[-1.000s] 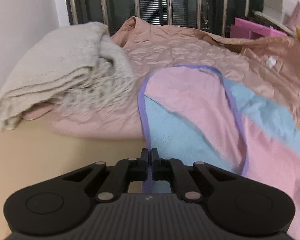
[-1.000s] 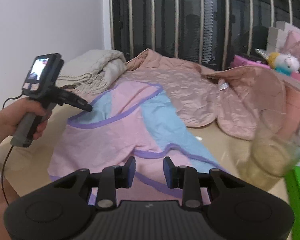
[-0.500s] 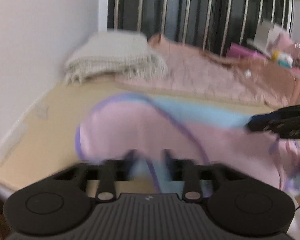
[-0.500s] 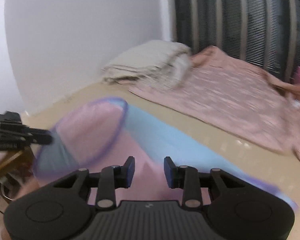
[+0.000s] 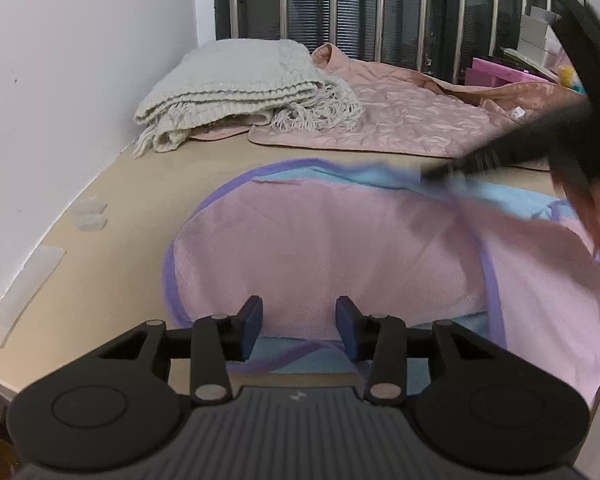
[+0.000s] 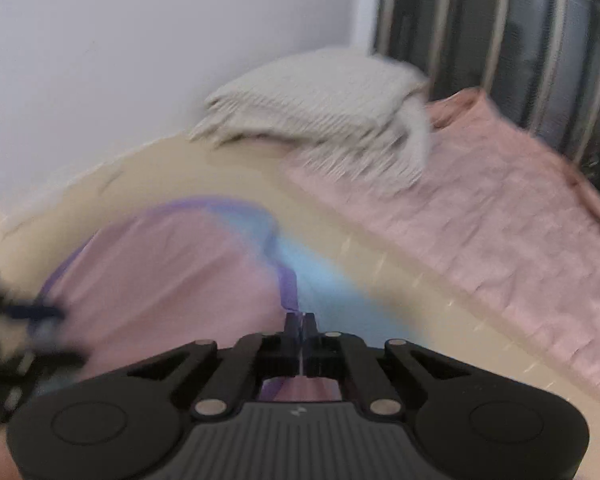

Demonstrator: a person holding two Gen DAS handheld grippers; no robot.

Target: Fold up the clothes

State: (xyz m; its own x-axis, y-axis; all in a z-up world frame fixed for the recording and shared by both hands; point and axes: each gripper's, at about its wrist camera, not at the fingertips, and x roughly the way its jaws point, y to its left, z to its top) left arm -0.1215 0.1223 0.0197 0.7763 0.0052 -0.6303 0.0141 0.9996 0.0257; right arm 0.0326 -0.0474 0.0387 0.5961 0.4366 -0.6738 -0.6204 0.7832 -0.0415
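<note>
**Right gripper pinches the trim, left gripper spread over the pink cloth**

While the left gripper (image 5: pixel 299 326) sits nearest in its own view, its jaws stand apart with a gap between them and have just been closing a little; the pink and blue garment (image 5: pixel 340 256) lies under them and its folded edge shows in the gap, but the pads do not press on it; the garment rests on the tan table (image 5: pixel 120 248), with its purple trim (image 5: pixel 172 264) curving round the left side. In the right wrist view the right gripper (image 6: pixel 299 320) has just pressed its jaws together, and they pinch the purple trim where pink meets blue; this view is blurry. Farther back a folded cream blanket (image 5: pixel 236 80) with a fringe lies by the white wall (image 5: pixel 60 80); beside it a pink quilt (image 5: pixel 412 120) spreads out; dark window bars (image 5: pixel 380 8) stand behind.
</note>
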